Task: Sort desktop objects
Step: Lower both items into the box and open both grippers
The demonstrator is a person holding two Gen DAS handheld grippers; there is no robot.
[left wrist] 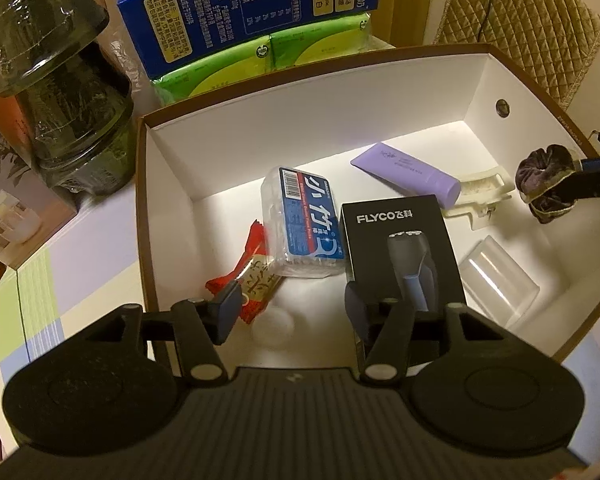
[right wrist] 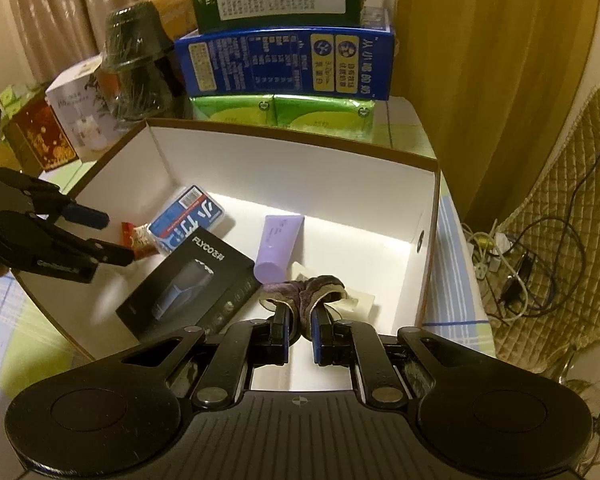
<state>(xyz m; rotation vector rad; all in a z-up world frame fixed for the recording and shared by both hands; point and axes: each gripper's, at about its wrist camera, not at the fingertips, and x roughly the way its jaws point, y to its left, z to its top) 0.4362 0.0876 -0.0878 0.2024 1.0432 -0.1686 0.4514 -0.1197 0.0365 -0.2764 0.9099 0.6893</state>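
Step in hand, as judged: putting the scrunchie (right wrist: 306,286) into the box (right wrist: 292,160). Right gripper (right wrist: 300,338) holds it, jaws narrow, pinched on the fabric, over the box's near-right part, just above the comb (left wrist: 480,194) and beside the tube (right wrist: 278,246).

Left gripper (left wrist: 290,312) hovers over the near-left part of the box, jaws wide, holding nothing. Below it: a red packet (left wrist: 246,276) and a white disc (left wrist: 272,326).

Already in the box: floss case (left wrist: 300,222), shaver box (left wrist: 400,252), clear cover (left wrist: 498,282).

Next move, likely: lower the right gripper a little, spread the jaws, let the scrunchie drop clear of the tube, then lift straight out.

Unclear:
- Whether the scrunchie touches the comb; cannot tell.
- The disc is blurred and pale on the white floor.
- The comb is mostly hidden in the right view.
- The desk outside the box is largely cut off; remaining items to sort are unknown.
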